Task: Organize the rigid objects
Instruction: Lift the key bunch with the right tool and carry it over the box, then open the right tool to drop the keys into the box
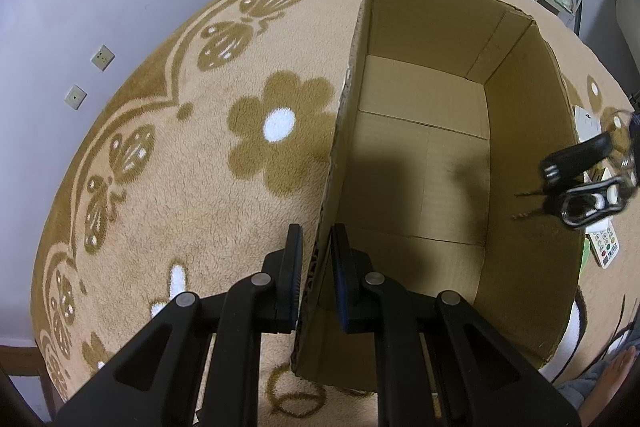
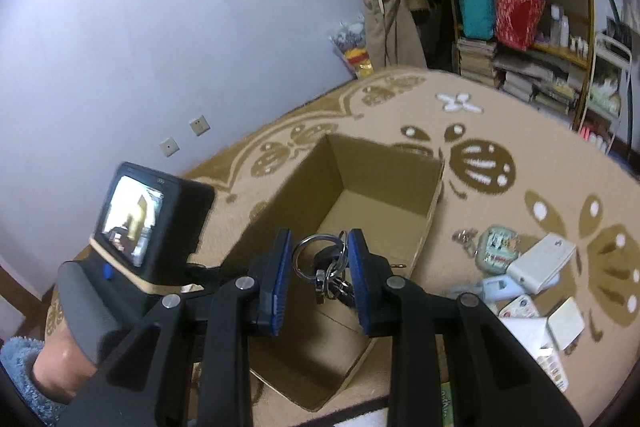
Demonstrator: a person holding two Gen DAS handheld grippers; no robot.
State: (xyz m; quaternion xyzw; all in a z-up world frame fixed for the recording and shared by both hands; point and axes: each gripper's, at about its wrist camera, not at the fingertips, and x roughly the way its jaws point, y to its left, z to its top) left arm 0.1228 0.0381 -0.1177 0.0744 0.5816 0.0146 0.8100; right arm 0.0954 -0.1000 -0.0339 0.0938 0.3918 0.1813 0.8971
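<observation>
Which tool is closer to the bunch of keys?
Right. The right tool is shut on the bunch of keys and holds it over the cardboard box. The left tool is clamped on the box's opposite wall, away from the keys.

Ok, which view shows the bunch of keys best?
The right wrist view: the bunch of keys hangs sharp and centred between the right gripper pads, above the cardboard box. The left wrist view catches it blurred at the right edge.
</observation>
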